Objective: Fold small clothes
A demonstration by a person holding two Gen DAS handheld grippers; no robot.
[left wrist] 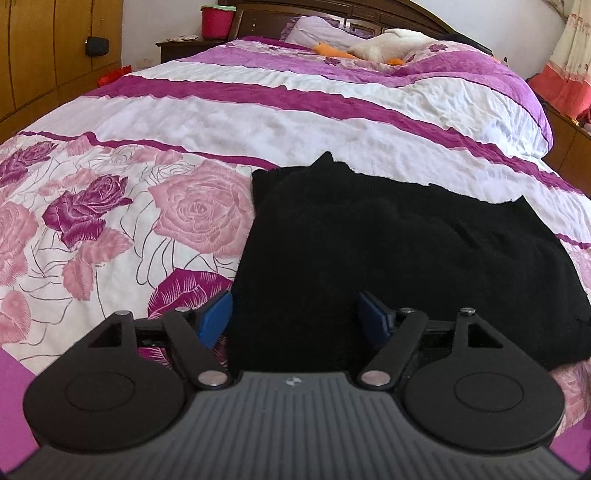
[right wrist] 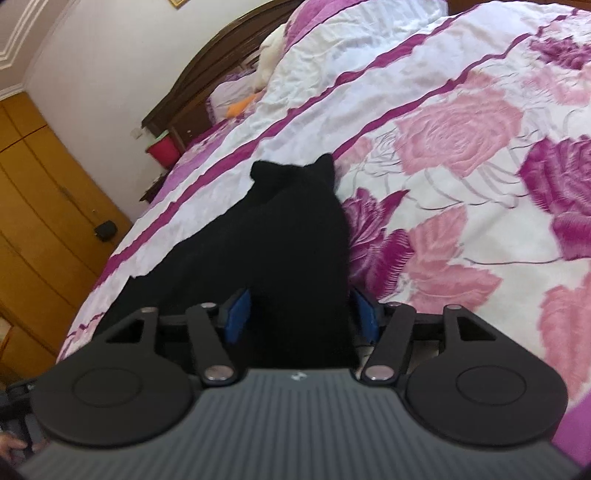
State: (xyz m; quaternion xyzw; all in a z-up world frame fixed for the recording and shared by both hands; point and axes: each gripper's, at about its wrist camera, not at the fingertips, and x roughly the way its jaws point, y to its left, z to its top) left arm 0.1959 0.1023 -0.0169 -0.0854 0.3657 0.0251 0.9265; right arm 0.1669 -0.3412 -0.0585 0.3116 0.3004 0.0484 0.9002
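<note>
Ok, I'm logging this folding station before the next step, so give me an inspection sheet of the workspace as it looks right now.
Surface: bed with a floral and striped quilt, wrinkled.
Job's things: one black garment lying on the quilt near the front edge, partly folded and bunched.
Clutter: plush toy and pillow by the headboard, far from the garment.
Grippers: left gripper open, astride the garment's near edge; right gripper jaws apart with garment between the pads, contact too dark to judge.
Cables: nothing seen.
Surroundings: wooden wardrobe, red bucket on a nightstand, curtain.
</note>
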